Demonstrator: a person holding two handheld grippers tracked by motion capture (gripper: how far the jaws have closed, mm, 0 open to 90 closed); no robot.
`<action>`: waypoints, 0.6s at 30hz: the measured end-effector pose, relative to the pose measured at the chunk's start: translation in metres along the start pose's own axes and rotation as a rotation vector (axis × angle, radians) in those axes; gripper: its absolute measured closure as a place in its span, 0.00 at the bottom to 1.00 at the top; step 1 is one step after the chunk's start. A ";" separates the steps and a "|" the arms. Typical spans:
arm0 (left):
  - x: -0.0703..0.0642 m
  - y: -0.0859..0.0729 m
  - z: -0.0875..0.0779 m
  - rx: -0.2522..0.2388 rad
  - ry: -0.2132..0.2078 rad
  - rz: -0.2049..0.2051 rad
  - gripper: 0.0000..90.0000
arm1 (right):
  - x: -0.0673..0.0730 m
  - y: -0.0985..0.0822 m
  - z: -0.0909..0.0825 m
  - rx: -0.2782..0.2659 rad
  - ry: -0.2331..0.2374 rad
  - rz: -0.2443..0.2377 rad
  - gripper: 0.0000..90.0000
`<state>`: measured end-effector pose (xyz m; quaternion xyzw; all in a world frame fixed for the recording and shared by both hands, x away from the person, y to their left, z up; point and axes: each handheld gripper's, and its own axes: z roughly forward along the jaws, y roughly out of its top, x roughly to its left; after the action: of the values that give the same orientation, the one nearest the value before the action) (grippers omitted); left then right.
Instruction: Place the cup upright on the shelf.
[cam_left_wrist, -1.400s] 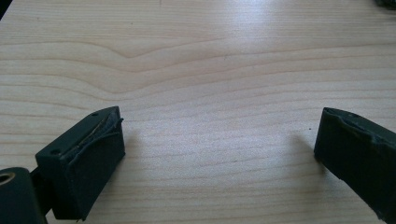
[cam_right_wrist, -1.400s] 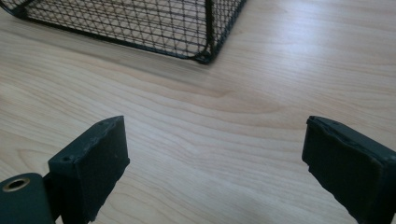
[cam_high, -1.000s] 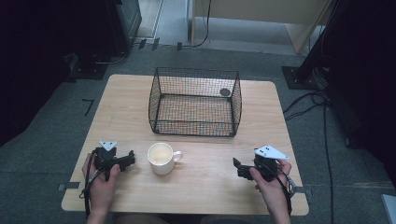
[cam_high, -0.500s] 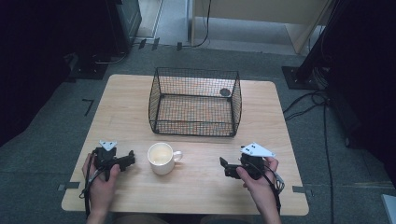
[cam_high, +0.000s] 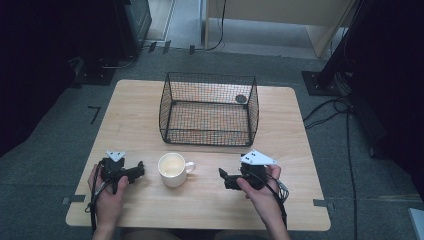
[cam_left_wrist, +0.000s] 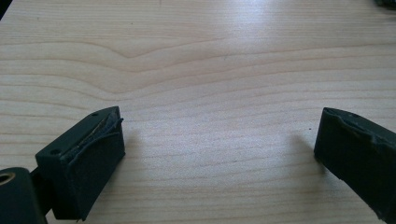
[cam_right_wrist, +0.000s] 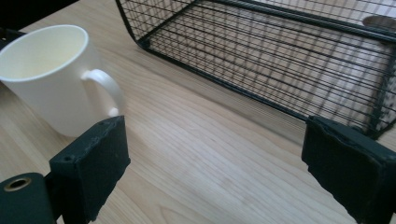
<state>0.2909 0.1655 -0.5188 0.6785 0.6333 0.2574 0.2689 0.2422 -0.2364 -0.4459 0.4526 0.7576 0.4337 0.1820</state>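
A cream mug (cam_high: 173, 169) stands upright near the table's front, its handle pointing right; the right gripper view has this mug (cam_right_wrist: 51, 77) at upper left. Behind it sits a black wire basket (cam_high: 209, 108), whose near wall (cam_right_wrist: 261, 70) crosses the right gripper view. My left gripper (cam_high: 134, 172) rests left of the mug, jaws wide apart over bare wood (cam_left_wrist: 219, 140), open and empty. To the right of the mug my right gripper (cam_high: 223, 176) is open too, with nothing between its jaws (cam_right_wrist: 215, 168), pointing left towards the handle.
The wooden table (cam_high: 125, 110) has bare room left and right of the basket. A small dark round thing (cam_high: 241, 99) lies in the basket's far right corner. Cables (cam_high: 340, 107) run on the grey floor to the right.
My right gripper has slid left across the table front, closer to the mug's handle. The left gripper and mug have not moved.
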 end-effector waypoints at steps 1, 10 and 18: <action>0.000 0.000 0.000 0.000 0.000 0.000 0.02 | 0.004 0.002 0.003 -0.001 0.007 -0.006 0.08; 0.000 0.000 0.000 0.000 0.000 0.000 0.02 | 0.020 0.009 0.015 -0.005 0.045 -0.032 0.08; 0.000 0.000 0.000 0.000 0.000 -0.001 0.02 | 0.040 0.010 0.031 -0.010 0.053 -0.035 0.15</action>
<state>0.2909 0.1655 -0.5188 0.6783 0.6336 0.2573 0.2687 0.2474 -0.1854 -0.4500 0.4267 0.7678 0.4460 0.1717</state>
